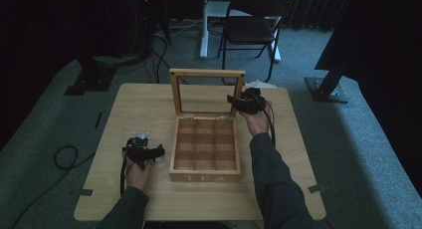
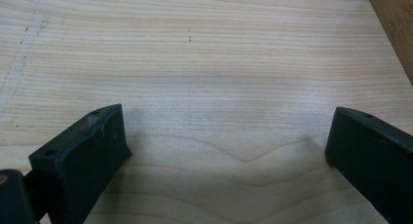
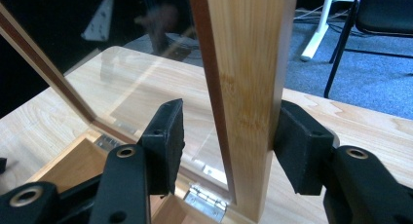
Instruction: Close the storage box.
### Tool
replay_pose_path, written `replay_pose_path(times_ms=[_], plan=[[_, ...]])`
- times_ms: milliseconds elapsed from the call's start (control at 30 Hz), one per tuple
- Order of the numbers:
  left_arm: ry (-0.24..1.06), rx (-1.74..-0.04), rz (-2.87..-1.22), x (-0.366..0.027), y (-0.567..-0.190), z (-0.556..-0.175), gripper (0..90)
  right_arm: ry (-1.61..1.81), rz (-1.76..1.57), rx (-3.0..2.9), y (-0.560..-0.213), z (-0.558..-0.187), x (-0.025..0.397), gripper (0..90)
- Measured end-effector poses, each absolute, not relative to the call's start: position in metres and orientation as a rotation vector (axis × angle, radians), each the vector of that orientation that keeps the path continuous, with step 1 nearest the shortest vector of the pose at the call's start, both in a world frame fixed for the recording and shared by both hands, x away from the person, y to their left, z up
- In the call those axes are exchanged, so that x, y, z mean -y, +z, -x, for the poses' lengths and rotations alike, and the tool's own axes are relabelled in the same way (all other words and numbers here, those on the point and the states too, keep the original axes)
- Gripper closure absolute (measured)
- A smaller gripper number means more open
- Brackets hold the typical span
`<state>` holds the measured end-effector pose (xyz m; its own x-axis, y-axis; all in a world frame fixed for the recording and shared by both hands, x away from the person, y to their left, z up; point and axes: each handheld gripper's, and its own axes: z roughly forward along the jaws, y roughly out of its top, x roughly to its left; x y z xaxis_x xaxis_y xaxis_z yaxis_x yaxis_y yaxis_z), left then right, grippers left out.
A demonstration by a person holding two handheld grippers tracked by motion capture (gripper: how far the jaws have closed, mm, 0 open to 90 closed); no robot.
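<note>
- Clearly, your tea box [image 1: 204,162] sat at the middle of the table [image 1: 119,109], its glass-paned lid [image 1: 207,92] stood upright on its rear hinges [image 3: 207,200].
- You were dealing with a stiff wooden frame around a fragile pane, so I judged the frame's side rail the place to hold, never the glass.
- Hinged and light as it looked, the lid would likely swing freely and could drop shut if let go.
- Your right gripper [image 3: 226,146] straddled the lid's right rail, jaws parted: the outer one lay against the wood, the inner one stood off before the pane, so nothing was clamped.
- Your left gripper [image 2: 221,151] rested low over bare tabletop left of the box, jaws spread wide and holding nothing.
</note>
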<state>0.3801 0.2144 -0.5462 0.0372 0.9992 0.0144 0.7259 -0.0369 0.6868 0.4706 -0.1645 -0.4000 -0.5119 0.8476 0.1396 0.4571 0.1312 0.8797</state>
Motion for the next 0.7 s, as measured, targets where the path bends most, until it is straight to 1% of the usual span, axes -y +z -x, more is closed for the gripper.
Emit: replay_pose_path(times_ms=[133, 700], plan=[[0.708, -1.739, -1.816, -0.214, -0.546, -0.380, 1.6, 1.331, -1.230, -2.022, -0.400, -0.459, 0.164, 46.2], [0.710, -1.739, -1.814, -0.214, -0.546, -0.380, 1.6, 1.294, -1.187, -2.039, -0.396, -0.430, 0.165, 43.7]])
